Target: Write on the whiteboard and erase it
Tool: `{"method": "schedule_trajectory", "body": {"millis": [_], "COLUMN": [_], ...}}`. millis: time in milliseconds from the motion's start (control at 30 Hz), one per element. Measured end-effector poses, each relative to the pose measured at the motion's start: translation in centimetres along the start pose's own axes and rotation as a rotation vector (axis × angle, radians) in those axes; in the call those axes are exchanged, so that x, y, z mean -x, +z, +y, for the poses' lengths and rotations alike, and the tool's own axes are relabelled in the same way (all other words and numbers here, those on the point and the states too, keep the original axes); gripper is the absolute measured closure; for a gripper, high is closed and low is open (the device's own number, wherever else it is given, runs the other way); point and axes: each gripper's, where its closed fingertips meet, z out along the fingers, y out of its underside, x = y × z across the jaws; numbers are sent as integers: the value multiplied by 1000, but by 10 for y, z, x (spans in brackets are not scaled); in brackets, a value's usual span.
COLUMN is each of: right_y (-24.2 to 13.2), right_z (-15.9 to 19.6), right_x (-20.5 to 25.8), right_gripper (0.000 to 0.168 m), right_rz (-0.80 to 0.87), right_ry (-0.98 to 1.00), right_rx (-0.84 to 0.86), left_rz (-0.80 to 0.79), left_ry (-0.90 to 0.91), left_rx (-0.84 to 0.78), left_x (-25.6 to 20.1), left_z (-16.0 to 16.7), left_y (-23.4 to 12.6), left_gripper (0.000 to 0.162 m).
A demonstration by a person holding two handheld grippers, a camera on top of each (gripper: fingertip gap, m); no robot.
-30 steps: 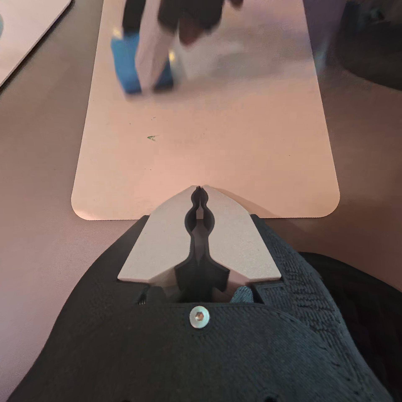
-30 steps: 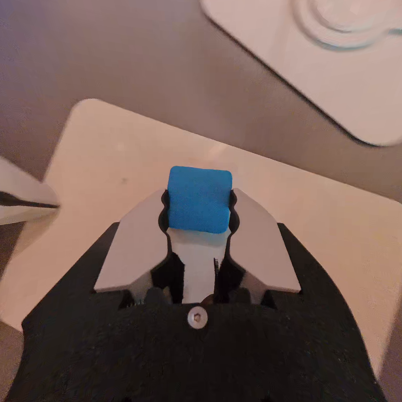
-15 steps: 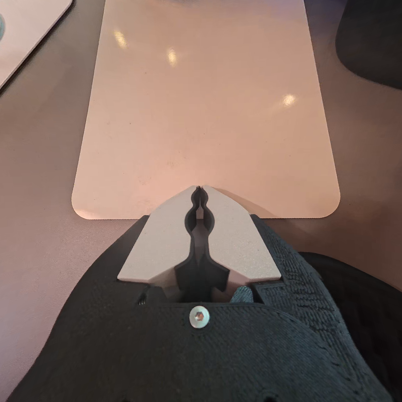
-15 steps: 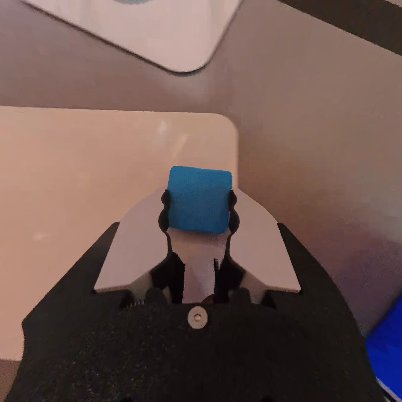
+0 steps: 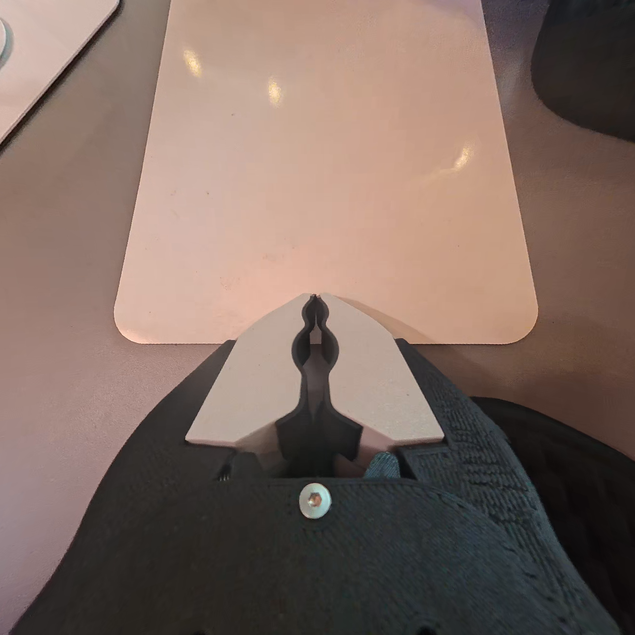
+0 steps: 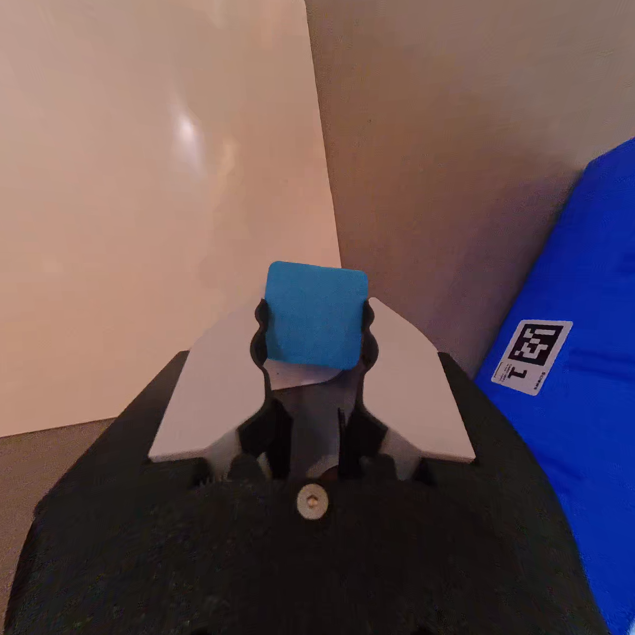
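Tabletop (image 5: 51,275): brown, under everything. Whiteboard (image 5: 326,171): wiped clean, directly ahead of left tool (image 5: 315,294), left of right tool (image 6: 314,309). Left tool: tips together, empty. Right tool: clamping blue eraser (image 6: 314,316).

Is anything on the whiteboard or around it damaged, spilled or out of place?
Nothing stands out. The whiteboard lies flat and looks wiped, with only faint specks. The right gripper holds the blue eraser; the left gripper is shut and empty.
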Motion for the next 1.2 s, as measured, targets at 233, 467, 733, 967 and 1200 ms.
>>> {"method": "schedule_trajectory", "body": {"millis": [233, 467, 733, 967, 1200], "right_y": [-26, -22, -48, -151, -231], "right_z": [26, 27, 30, 27, 95], "right_x": [105, 79, 172, 46, -79], "right_gripper": [115, 115, 114, 115, 115], "right_rz": [-247, -239, -471, -237, 113], "right_ry": [-103, 18, -233, 44, 257], "right_rx": [-91, -90, -189, -555, -617], "left_rz": [-13, -7, -12, -10, 6], "left_ry": [15, 23, 31, 41, 33], "left_rx": [-3, -5, -9, -17, -27], "left_x": [0, -1, -1, -1, 0], "left_z": [0, 0, 1, 1, 1], "left_y": [0, -1, -1, -2, -3], "left_gripper": [161, 161, 161, 161, 161]}}
